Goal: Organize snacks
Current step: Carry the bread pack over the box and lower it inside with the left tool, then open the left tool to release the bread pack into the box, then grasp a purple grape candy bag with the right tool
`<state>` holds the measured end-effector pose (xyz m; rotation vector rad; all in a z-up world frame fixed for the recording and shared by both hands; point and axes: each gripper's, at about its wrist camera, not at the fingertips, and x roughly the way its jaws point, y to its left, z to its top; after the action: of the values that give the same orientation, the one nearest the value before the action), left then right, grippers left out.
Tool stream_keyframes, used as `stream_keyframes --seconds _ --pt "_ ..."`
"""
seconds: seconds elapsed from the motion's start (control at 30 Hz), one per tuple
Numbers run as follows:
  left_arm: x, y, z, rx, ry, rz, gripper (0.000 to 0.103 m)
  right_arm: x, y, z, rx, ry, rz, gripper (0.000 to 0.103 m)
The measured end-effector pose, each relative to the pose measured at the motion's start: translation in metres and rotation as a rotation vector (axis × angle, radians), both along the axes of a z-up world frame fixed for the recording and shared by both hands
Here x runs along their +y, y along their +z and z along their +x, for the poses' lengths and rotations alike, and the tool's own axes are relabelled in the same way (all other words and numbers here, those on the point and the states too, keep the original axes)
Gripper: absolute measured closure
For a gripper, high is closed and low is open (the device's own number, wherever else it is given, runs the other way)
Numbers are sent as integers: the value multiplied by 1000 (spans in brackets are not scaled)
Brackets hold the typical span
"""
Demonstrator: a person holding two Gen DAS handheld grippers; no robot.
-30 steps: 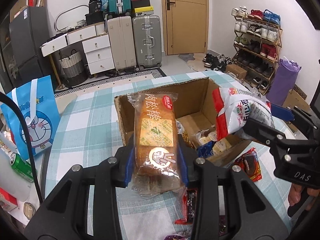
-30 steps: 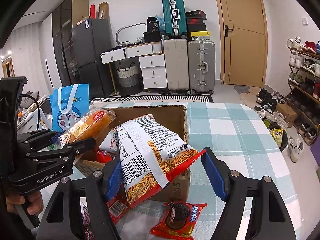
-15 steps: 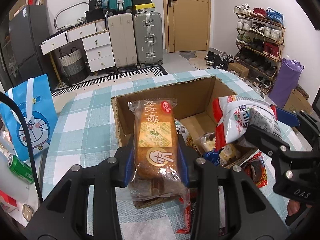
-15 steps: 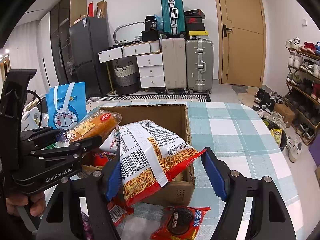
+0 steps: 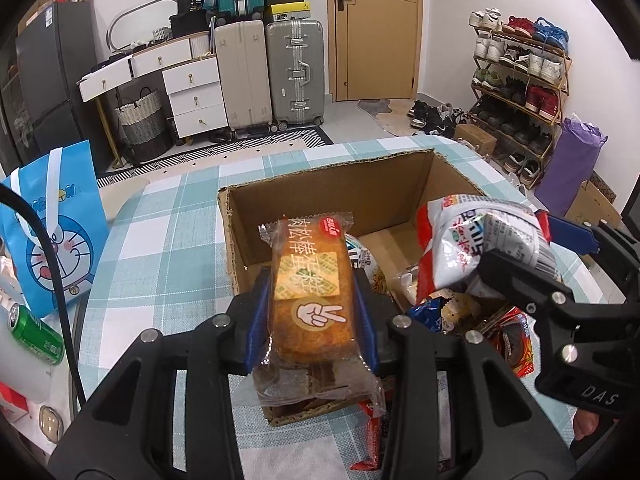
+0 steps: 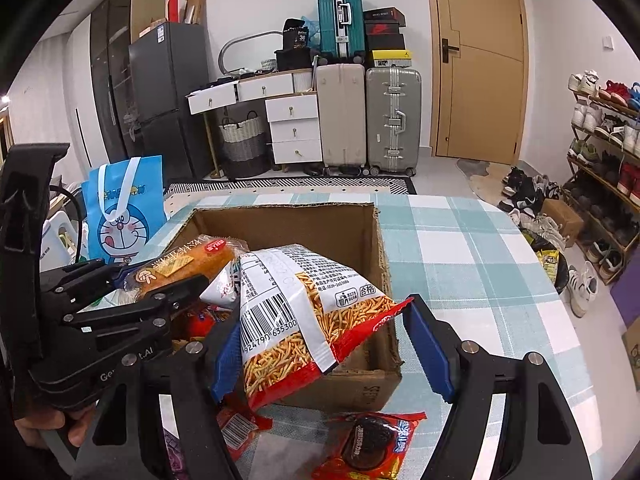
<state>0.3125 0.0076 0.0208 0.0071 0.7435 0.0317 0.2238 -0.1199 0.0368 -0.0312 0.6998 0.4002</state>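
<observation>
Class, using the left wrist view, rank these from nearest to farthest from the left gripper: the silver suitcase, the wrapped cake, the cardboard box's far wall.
1. Wrapped cake, clamped between the left gripper's jaws.
2. Cardboard box's far wall, straight ahead on the table.
3. Silver suitcase, across the room beside the door.

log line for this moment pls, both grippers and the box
left gripper: shut on bread pack | right gripper: holding noodle snack bag by one edge | both over open cardboard box
</observation>
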Motion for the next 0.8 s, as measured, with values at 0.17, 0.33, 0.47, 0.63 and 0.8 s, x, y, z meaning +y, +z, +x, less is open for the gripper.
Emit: stream_keyframes --seconds 0.17,0.33,0.47,0.63,0.8 --pt "2 1 -3 2 -7 -11 66 5 0 1 -2 8 -12 24" --pt "1 7 -14 -28 -47 -44 27 -7 7 -6 -37 -8 18 5" --pt "1 18 -28 -49 -42 -70 7 -23 13 -14 -45 -35 24 1" --pt "0 28 -52 -46 -18 -67 1 -42 17 -26 -26 -44 20 1" --pt "-4 31 -81 -30 45 -36 1 -54 13 -44 -8 -10 19 1"
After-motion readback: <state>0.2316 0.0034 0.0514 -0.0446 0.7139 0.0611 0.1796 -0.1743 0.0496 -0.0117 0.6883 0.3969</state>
